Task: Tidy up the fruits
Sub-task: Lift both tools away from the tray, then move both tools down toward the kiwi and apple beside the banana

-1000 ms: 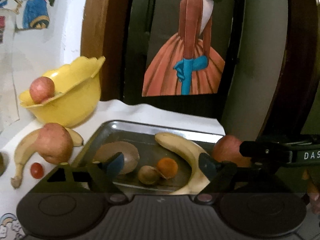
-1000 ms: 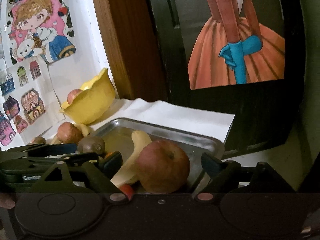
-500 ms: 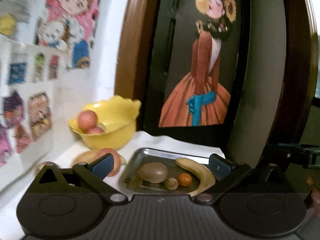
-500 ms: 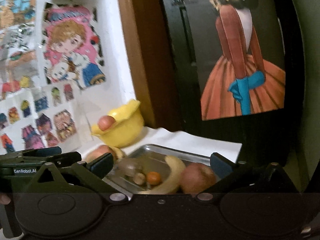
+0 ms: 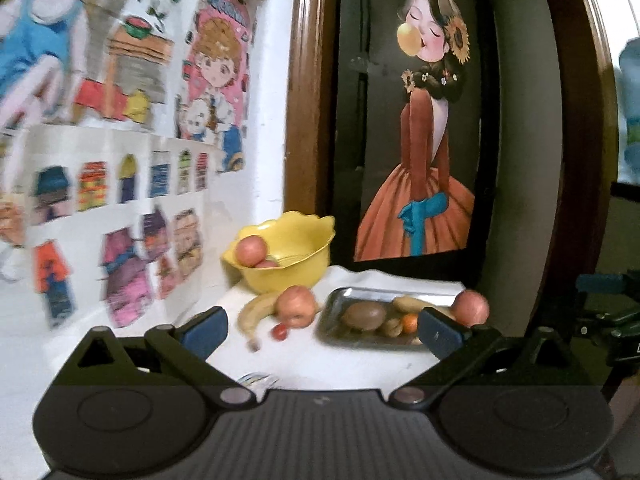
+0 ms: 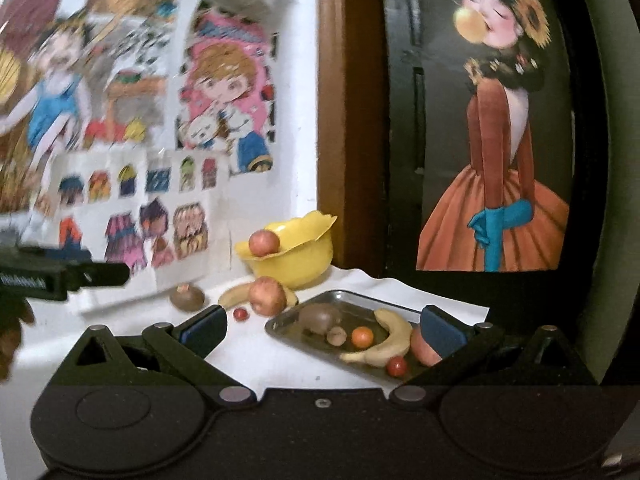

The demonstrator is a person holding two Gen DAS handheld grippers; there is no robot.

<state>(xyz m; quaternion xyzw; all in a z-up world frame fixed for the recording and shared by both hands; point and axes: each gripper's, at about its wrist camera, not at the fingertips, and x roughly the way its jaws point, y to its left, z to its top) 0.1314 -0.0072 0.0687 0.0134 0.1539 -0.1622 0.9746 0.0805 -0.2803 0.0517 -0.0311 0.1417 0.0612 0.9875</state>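
Fruits point(image 6: 362, 336) – no legible writing

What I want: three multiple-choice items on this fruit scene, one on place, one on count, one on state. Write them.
1. The small orange fruit lies: A in a cup; B on the metal tray; C on the floor.
2. Bananas in the right wrist view: A one; B four; C two.
3. The left gripper and right gripper are: A open, empty; B shut on a spoon; C shut on a cup.
Key: B, it sits among the tray's fruit; C, tray banana and cloth banana; A, fingers apart around nothing.
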